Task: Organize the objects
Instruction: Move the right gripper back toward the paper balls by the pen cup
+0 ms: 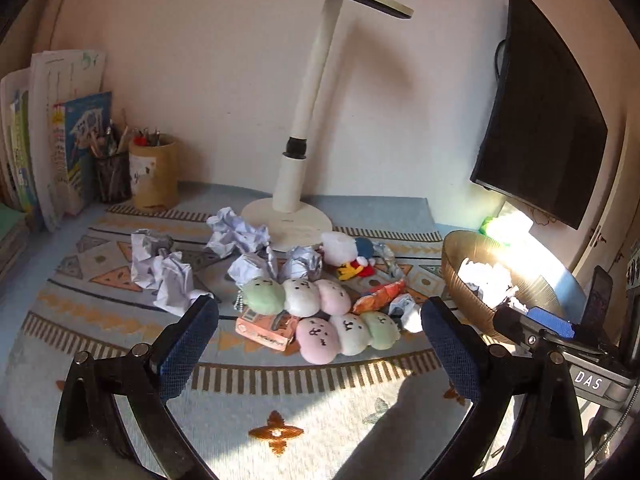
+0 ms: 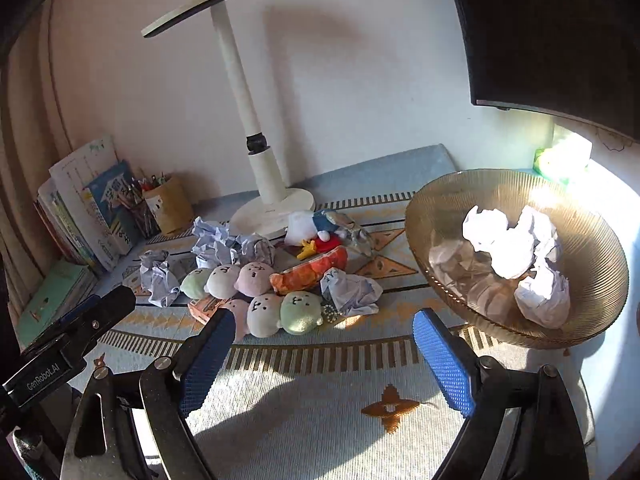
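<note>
Ahead and left of the left gripper [image 1: 320,340] — jaws spread, holding nothing — lie loose crumpled papers [image 1: 166,270]; dead ahead, plush toys [image 1: 308,304]. The right gripper [image 2: 324,354], likewise spread and empty, has the glass bowl [image 2: 592,320] to its right — apparently the paper's collecting place.

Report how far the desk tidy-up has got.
Done: several paper balls sit in the amber bowl. In hand: nothing; left tool and right tool are open. Left: loose crumpled paper and plush toys on the mat.
</note>
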`<state>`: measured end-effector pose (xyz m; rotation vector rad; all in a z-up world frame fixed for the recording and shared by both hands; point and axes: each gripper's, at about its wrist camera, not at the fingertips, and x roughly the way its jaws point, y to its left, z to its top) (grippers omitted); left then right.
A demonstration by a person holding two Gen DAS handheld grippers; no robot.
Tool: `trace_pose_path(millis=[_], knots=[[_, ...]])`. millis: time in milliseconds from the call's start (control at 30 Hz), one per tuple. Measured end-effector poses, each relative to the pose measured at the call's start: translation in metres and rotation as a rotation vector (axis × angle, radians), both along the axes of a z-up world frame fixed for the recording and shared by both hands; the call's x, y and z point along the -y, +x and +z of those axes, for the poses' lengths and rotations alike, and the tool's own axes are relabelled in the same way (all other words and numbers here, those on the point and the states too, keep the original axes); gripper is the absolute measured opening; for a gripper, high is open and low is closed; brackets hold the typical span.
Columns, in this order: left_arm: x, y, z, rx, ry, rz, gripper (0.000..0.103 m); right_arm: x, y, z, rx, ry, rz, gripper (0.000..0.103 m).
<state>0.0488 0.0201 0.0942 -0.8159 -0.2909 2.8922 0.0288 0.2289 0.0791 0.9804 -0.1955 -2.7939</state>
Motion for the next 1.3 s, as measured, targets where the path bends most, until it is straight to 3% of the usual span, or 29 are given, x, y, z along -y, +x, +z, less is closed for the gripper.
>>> trace_pose_path(millis=[167,267,567,900,1300], knots=[[0.034,-0.004,-0.042,0.079,0.051,0.043,0.101,0.014,-0.01,-0.035,0.049,0.004,0.009,0.09],[0.032,-0.007,-0.058,0.115,0.04,0.026,0.101,0.018,-0.007,-0.034,0.031,0.016,0.023,0.09],[0.028,0.001,-0.057,0.09,0.046,0.004,0.101,0.035,-0.006,-0.038,0.039,0.102,0.068,0.091],[0.02,0.004,-0.056,0.076,-0.004,-0.003,0.101,0.031,-0.007,-0.039,0.051,0.079,0.064,0.091],[0.023,0.004,-0.056,0.075,0.008,0.009,0.101,0.034,-0.008,-0.04,0.059,0.082,0.077,0.091]])
